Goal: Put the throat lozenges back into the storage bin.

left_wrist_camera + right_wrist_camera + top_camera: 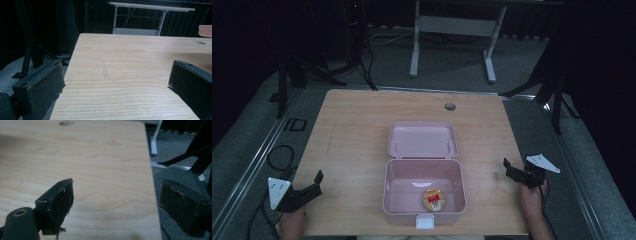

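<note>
Resting at the table's (352,115) near left corner, the left gripper (314,186) stands released, jaws spread with nothing between them. Midway sits a pink lunch box (424,192), lid (422,140) thrown back flat, a small round packaged snack (434,200) on its floor toward the front right. The box looks like light, stiff, smooth plastic; its rim or white front latch (424,221) seems the surest hold. Off the right edge, the right gripper (512,171) likewise stands released and empty.
</note>
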Tool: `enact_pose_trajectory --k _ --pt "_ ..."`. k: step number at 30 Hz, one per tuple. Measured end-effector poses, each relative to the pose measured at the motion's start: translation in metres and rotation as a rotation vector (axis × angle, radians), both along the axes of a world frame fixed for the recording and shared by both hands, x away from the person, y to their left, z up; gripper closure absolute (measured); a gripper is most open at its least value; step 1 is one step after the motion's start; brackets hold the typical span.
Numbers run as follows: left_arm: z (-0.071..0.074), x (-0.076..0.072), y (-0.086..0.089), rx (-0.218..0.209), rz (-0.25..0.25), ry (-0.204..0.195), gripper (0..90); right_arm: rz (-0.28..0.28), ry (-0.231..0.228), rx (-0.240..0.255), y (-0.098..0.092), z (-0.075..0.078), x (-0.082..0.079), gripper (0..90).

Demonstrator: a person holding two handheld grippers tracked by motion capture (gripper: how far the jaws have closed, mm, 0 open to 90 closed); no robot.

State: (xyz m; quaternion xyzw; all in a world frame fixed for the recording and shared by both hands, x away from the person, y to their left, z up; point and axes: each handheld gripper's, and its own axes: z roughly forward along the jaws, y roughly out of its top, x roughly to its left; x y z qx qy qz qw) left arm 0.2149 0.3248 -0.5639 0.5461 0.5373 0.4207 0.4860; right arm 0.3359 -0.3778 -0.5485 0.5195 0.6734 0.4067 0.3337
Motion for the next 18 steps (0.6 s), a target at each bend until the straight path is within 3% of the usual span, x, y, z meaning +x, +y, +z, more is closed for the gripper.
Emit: enact_pose_trajectory --k 4,7,18 --pt "0.0 0.0 0.0001 0.0 -0.001 0.0 0.3 -0.007 -0.029 0.023 -0.0029 0.0029 -0.0023 11.7" --pt "-0.0001 0.0 0.0 -0.001 0.0 -0.002 0.4 -0.005 -0.01 0.05 -0.0055 0.0012 -0.0008 11.6" --pt "0.0 0.0 0.0001 0.0 -0.002 -0.001 0.3 0.001 0.021 0.013 -0.0023 -0.0005 0.0023 11.6"
